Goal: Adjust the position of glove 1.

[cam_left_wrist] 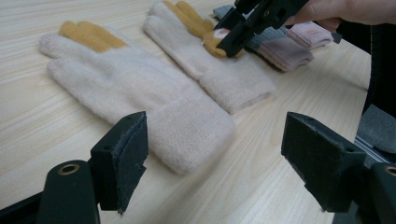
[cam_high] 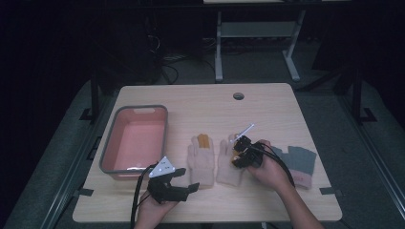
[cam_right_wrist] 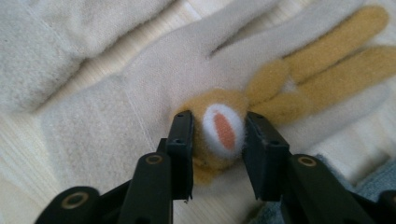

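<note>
Nearest the person's edge of the wooden table (cam_high: 267, 200), the left gripper (cam_high: 184, 183) rests low over the tabletop with its jaws spread wide and nothing between them; in the left gripper view the cuff of the left cream glove (cam_left_wrist: 140, 93) lies just beyond the open gap, flat on the wood, its mustard fingers pointing away. A little farther in, the right gripper (cam_high: 241, 155) comes down on the right cream glove (cam_high: 229, 164), which lies flat just beside the first, cuffs toward the person. The right gripper view shows its jaws pressed in on either side of a mustard plush patch (cam_right_wrist: 223, 128) with a white and orange oval on that glove's palm, pinching it. To the right of the hand, a grey glove with a pink cuff (cam_high: 298, 164) lies on the table. Farther left, a pink tub with a grey rim (cam_high: 133, 138) stands near the table's left edge.
</note>
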{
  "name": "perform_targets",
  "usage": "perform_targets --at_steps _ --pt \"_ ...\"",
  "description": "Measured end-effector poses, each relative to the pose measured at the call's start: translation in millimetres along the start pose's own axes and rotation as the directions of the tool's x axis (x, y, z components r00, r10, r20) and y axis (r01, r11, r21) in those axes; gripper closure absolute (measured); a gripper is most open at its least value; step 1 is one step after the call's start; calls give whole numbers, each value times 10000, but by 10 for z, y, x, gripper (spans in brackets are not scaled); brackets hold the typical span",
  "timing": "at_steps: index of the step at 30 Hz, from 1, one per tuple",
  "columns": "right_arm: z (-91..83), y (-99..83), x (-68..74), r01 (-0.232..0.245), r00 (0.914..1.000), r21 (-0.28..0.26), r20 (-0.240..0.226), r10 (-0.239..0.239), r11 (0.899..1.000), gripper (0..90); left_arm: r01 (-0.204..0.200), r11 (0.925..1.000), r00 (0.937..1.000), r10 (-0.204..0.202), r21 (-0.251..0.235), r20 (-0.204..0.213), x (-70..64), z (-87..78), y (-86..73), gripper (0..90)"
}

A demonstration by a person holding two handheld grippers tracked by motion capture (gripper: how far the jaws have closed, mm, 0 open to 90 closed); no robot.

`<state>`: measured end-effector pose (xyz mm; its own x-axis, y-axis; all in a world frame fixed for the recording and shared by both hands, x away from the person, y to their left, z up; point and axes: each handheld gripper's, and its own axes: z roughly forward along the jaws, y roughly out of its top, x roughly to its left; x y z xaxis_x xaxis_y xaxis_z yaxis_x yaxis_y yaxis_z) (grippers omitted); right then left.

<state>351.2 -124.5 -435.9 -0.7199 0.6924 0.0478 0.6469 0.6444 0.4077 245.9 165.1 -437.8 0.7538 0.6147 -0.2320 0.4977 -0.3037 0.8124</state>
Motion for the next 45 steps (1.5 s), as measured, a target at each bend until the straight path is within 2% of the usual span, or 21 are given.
perform_targets --at_steps 7,13,20,25,26,29,30,37,41,42,45 --pt "-90 11 16 15 9996 -232 -277 -21 9997 680 164 9998 9999 -164 -115 -13 11 -12 7 231" --pt "-264 96 67 266 9989 -507 -377 -285 9984 682 194 9997 9998 -194 -127 -18 10 -17 8 231" --pt "-461 205 174 737 9968 -665 -261 -756 9951 684 229 9995 9997 -230 -231 -52 21 -48 16 231" --pt "-584 268 204 905 9954 -791 -253 -928 9927 683 212 9994 9998 -213 -256 -38 30 -57 19 231" --pt "-608 280 210 906 9952 -851 -297 -934 9922 683 305 9992 9995 -307 -271 -49 24 -60 17 231" --pt "-685 336 244 1014 9937 -1020 -369 -1057 9896 683 265 9992 9996 -268 -295 -111 21 -73 19 231" --pt "-697 360 256 1210 9914 -1125 -360 -1257 9863 683 265 9992 9996 -269 -305 -114 21 -76 21 231" --pt "-627 544 353 1530 9851 -1197 -605 -1610 9810 682 237 9993 9996 -242 -305 -151 21 -86 17 231" --pt "-535 648 423 1759 9790 -1156 -834 -1860 9776 681 234 9992 9996 -240 -336 -178 36 -90 19 231" --pt "-500 686 444 1912 9748 -1167 -932 -2024 9746 680 275 9991 9995 -280 -318 -170 37 -90 20 231" --pt "-449 744 473 2007 9716 -1166 -1034 -2129 9727 679 341 9989 9993 -346 -320 -150 35 -83 18 231"
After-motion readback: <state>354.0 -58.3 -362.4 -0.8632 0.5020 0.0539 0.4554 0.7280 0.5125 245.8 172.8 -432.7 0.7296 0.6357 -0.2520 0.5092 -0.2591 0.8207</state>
